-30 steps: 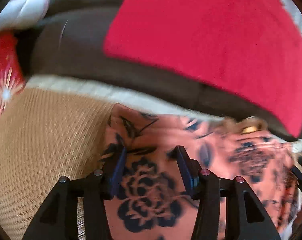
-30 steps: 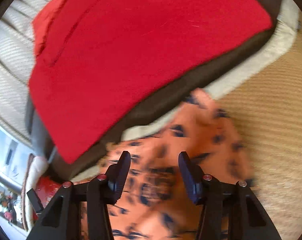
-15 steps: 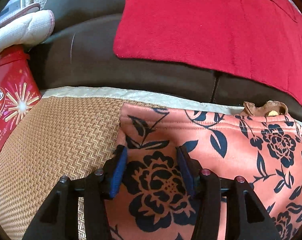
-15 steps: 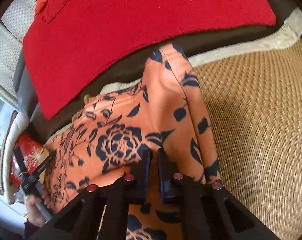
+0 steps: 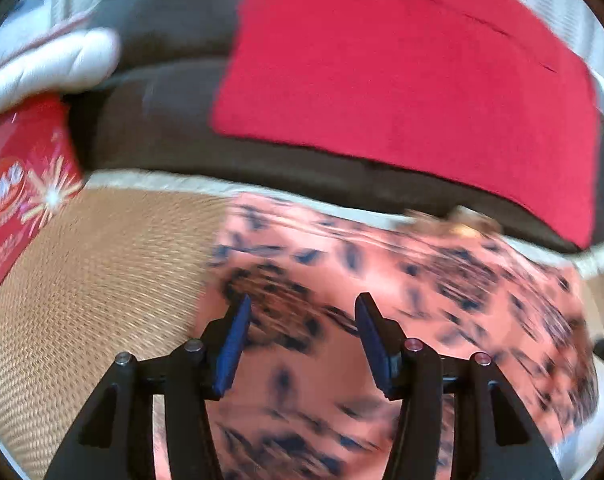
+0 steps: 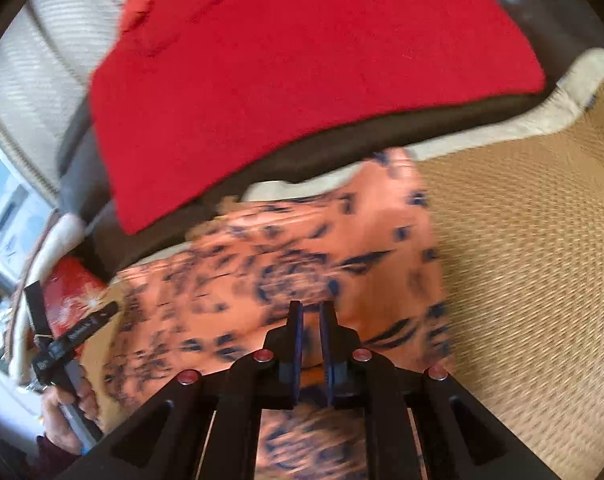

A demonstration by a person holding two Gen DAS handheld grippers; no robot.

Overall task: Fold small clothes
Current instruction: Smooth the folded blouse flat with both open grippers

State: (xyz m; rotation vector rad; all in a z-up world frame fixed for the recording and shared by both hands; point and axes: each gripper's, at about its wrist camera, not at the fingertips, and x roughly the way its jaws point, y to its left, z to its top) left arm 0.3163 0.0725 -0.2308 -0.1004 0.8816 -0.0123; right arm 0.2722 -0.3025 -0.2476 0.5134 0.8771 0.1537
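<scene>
Floral garment [image 5: 402, 280] – salmon-orange with dark blue flowers – is spread on the woven mat [image 5: 102, 280], its far edge up against the dark sofa cushion [image 5: 162, 120] with the red cloth [image 5: 402, 72] on it. Left gripper [image 5: 302, 312] hangs over the cloth, fingers spread wide, nothing between them. Right gripper [image 6: 311, 316] has its fingers nearly pressed together, pinching a fold of the garment – both views are pretty blurry.

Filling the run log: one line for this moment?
left gripper: open over floral garment | right gripper: shut on floral garment | surface: woven mat | fold: not done
</scene>
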